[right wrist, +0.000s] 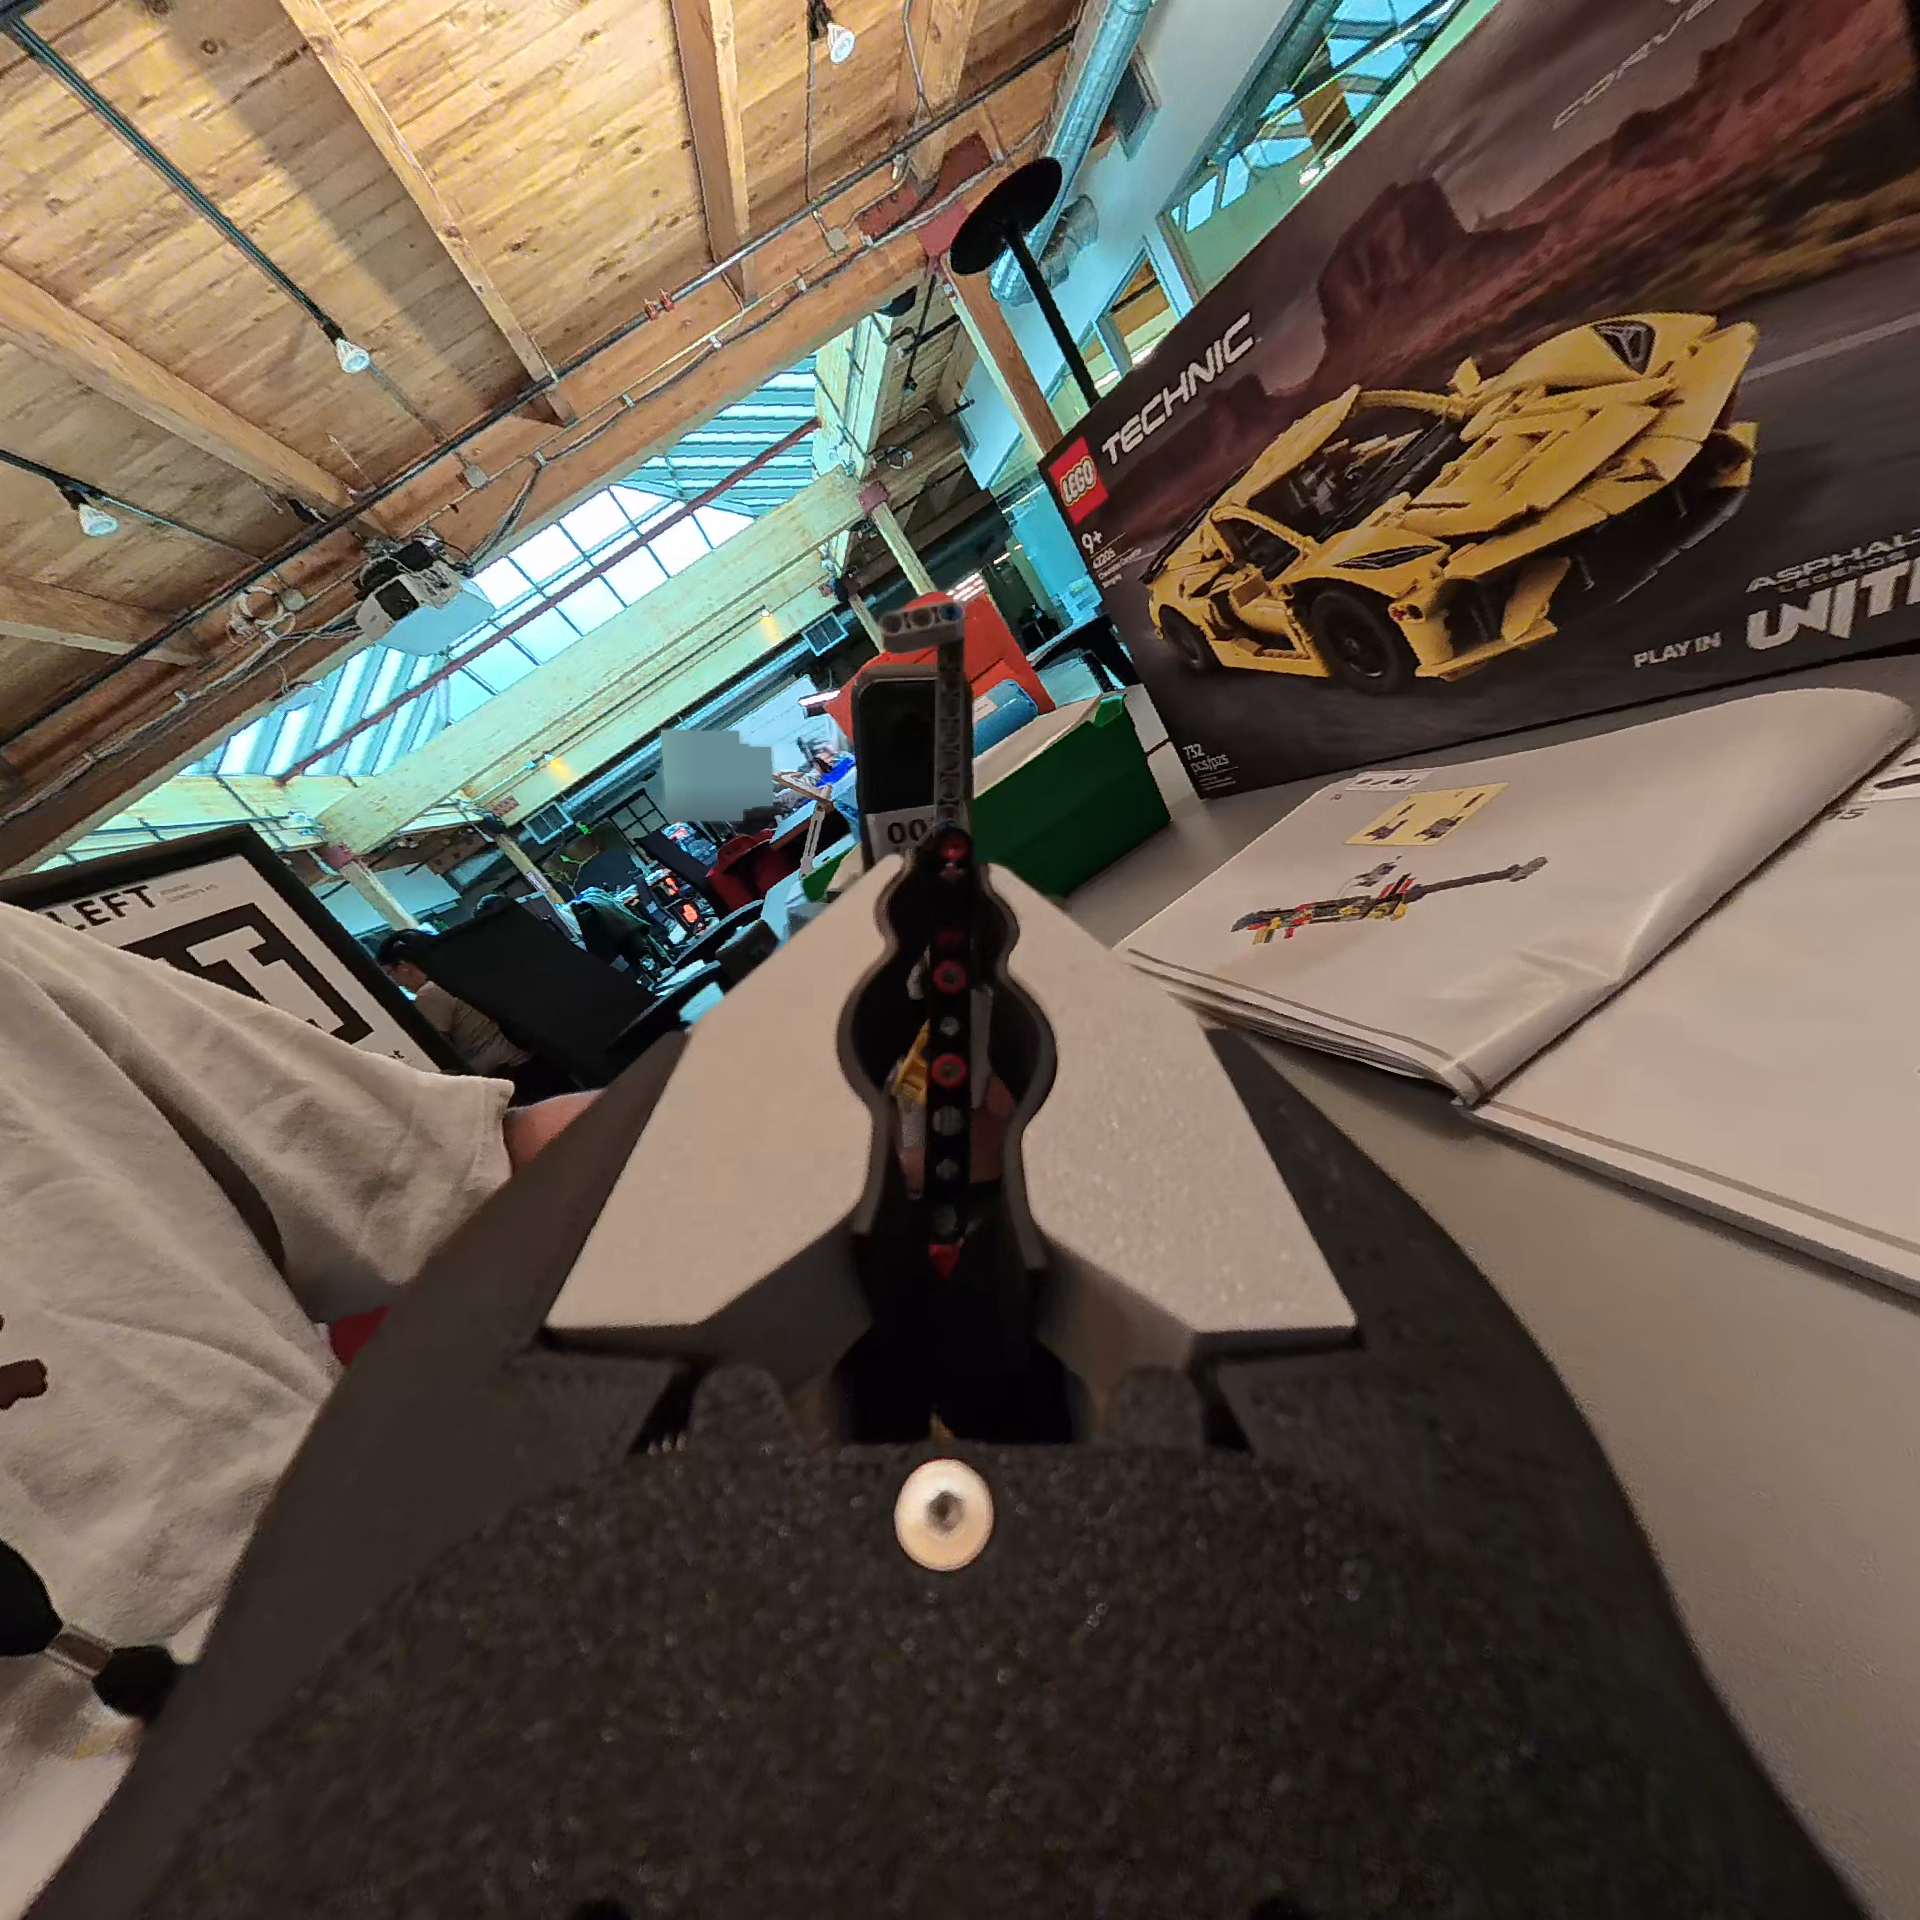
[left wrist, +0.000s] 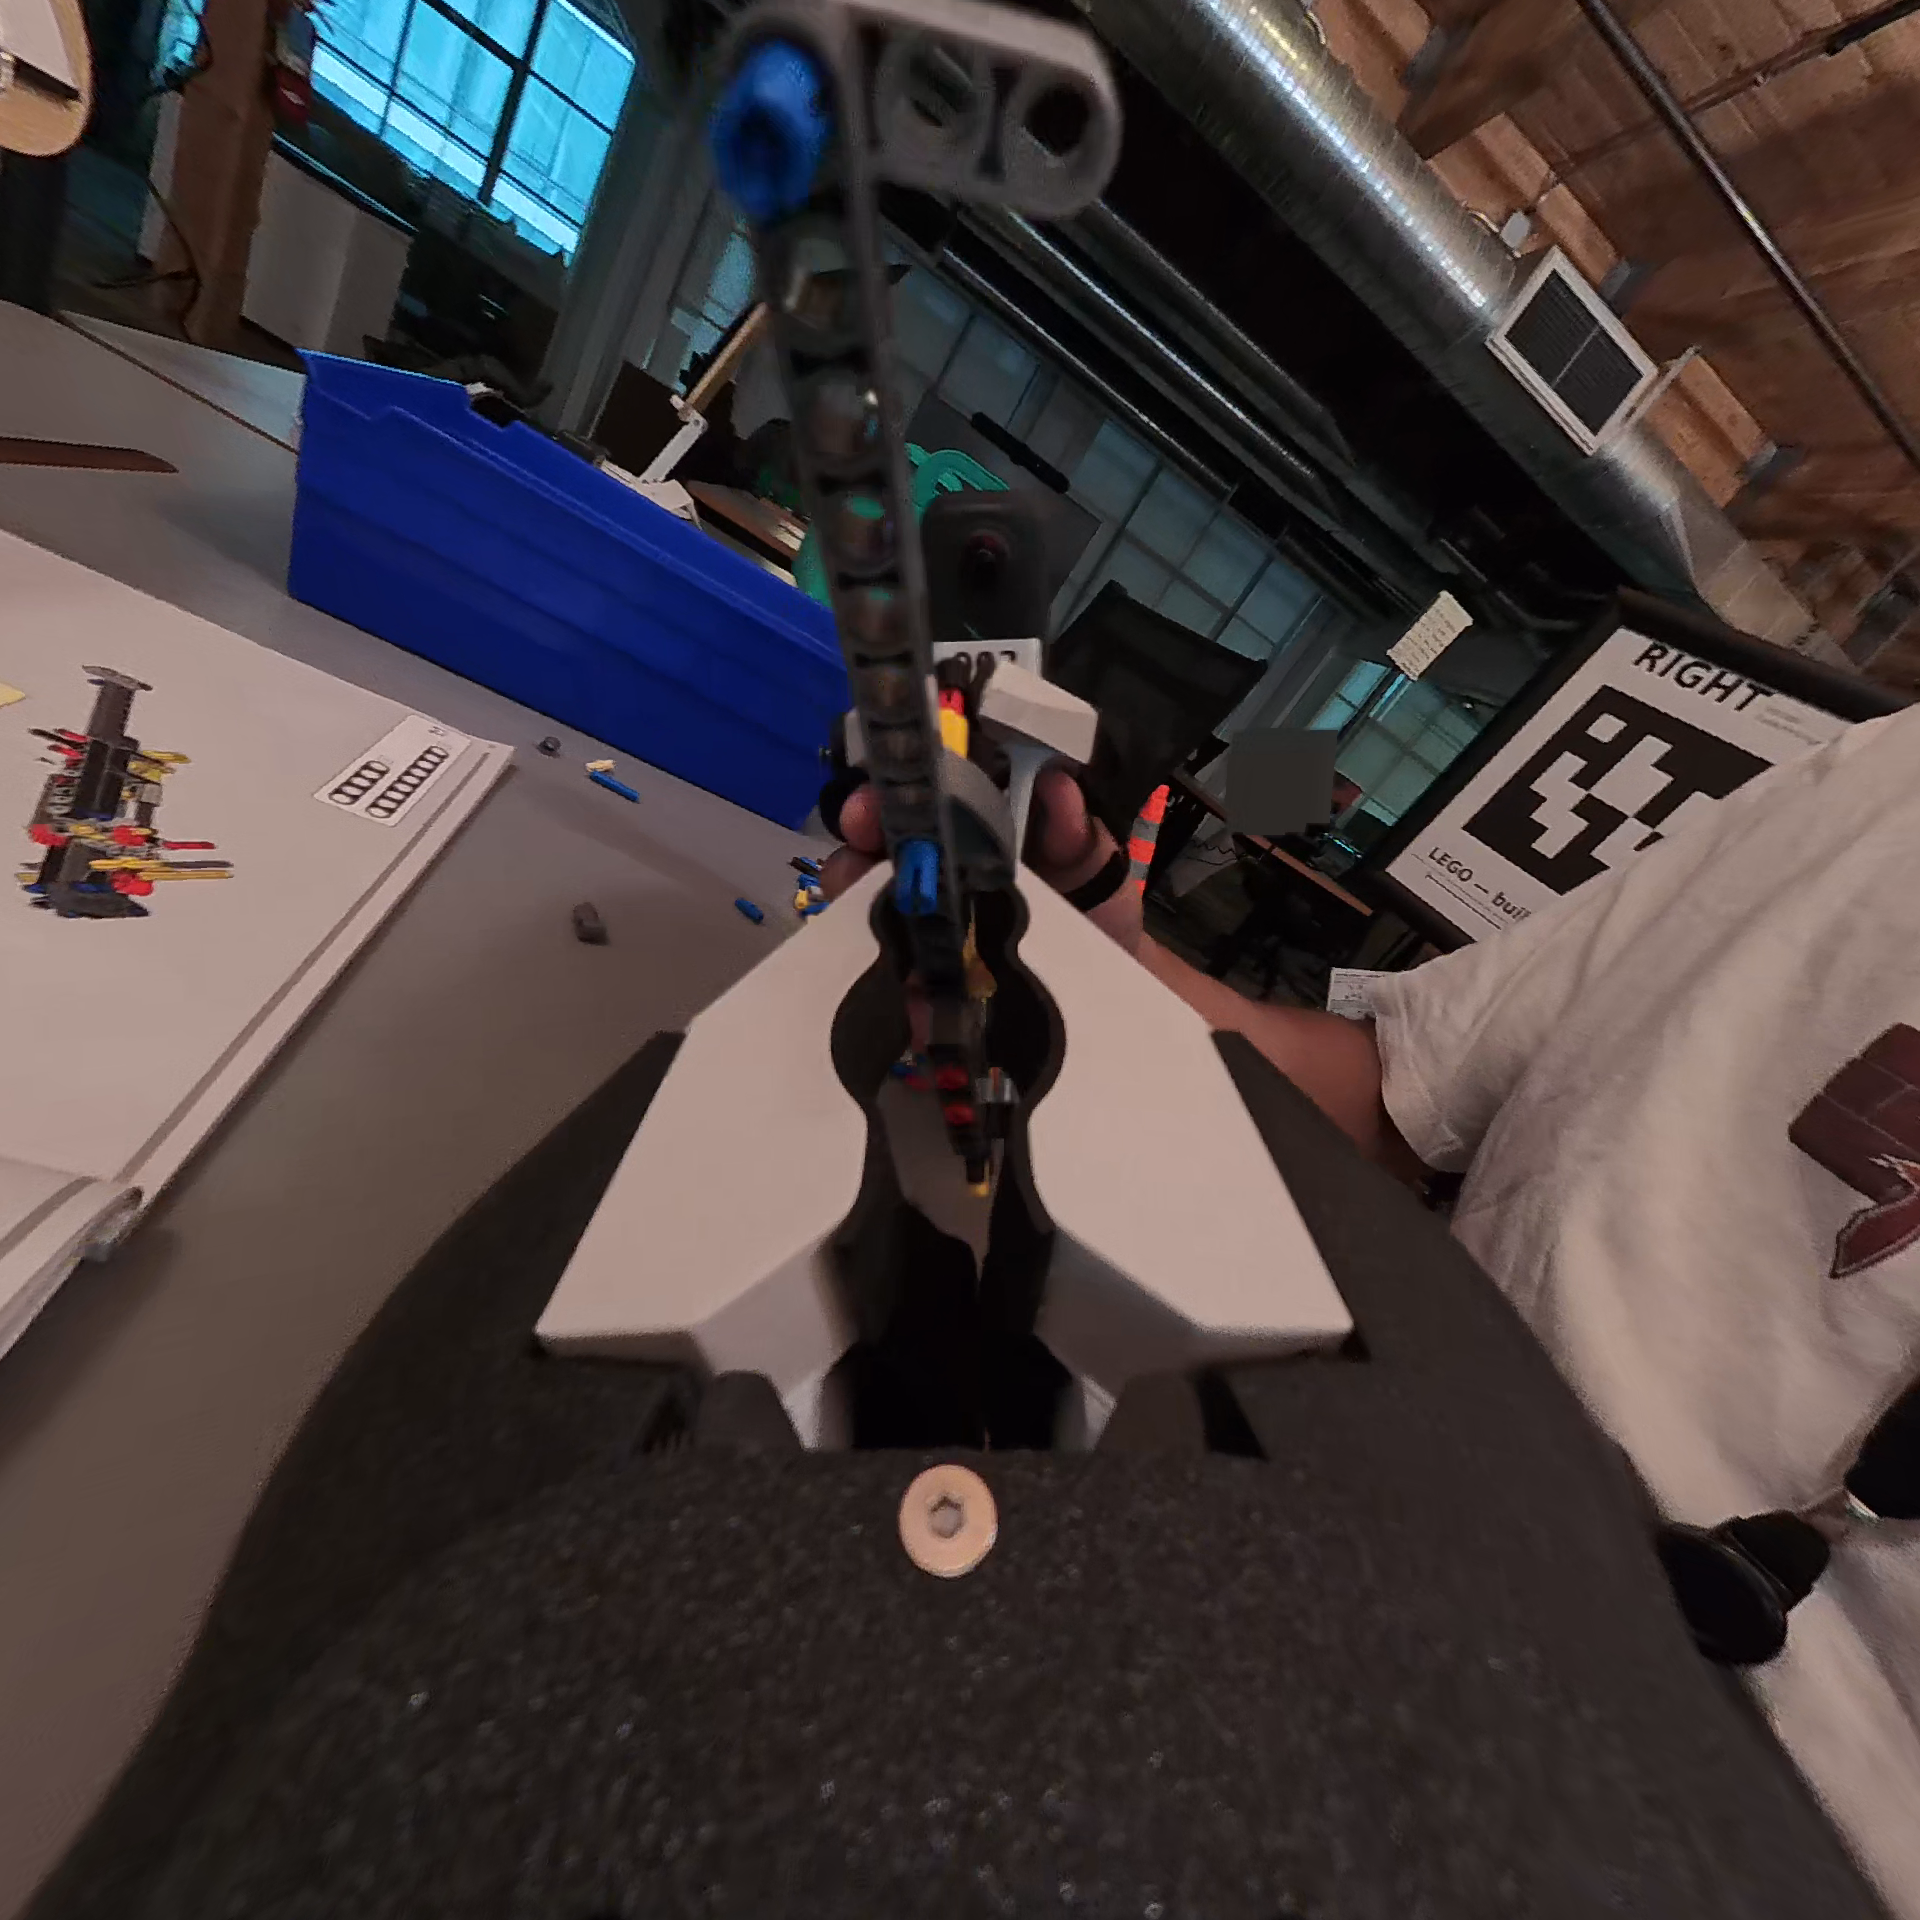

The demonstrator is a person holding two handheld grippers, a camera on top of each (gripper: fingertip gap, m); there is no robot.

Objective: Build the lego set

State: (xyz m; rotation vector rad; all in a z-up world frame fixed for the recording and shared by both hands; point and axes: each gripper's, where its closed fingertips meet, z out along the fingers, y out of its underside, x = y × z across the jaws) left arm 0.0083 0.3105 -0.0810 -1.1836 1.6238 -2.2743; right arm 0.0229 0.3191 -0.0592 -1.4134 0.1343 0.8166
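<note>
Left gripper (left wrist: pixel 940 997): grey wedge-shaped jaws on a black foam-textured body, drawn narrow and holding the lower part of the build between them.

Right gripper (right wrist: pixel 940 997): the same grey and black make, jaws narrow and gripping the same build from the opposite side.

Lego build (left wrist: pixel 883 644): a long, thin black plastic beam with a row of holes, carrying red, yellow and blue pins. Its thicker, pin-crowded end sits deep inside the scalloped slot between the jaws. The rest rises past the jaw tips, up and away from both cameras.

Beam top: a short light grey plastic connector (left wrist: pixel 987 104) with round holes and a blue plastic pin (left wrist: pixel 769 130) sit at the far end, well beyond the jaws.

Risk, flex: the beam is long and held only at its base, so I judge a sideways nudge could bend it or pop a joint.

Risk, twist: both pairs of jaws pinch one slim piece, so if the two hands turn differently the pins could shear loose.

Risk, slip: the blue pin at the top looks only partly seated, though it is blurred, and may drop out.

Left of the left jaws: an open white instruction booklet (left wrist: pixel 208 831) lies on the grey tabletop (left wrist: pixel 416 1091), with a few loose small bricks (left wrist: pixel 613 781) beyond it.

Farther left: a blue plastic bin (left wrist: pixel 540 582).

Right of the right jaws: the set's box with a yellow car pictured (right wrist: pixel 1507 468) stands at the tabletop's far side.
</note>
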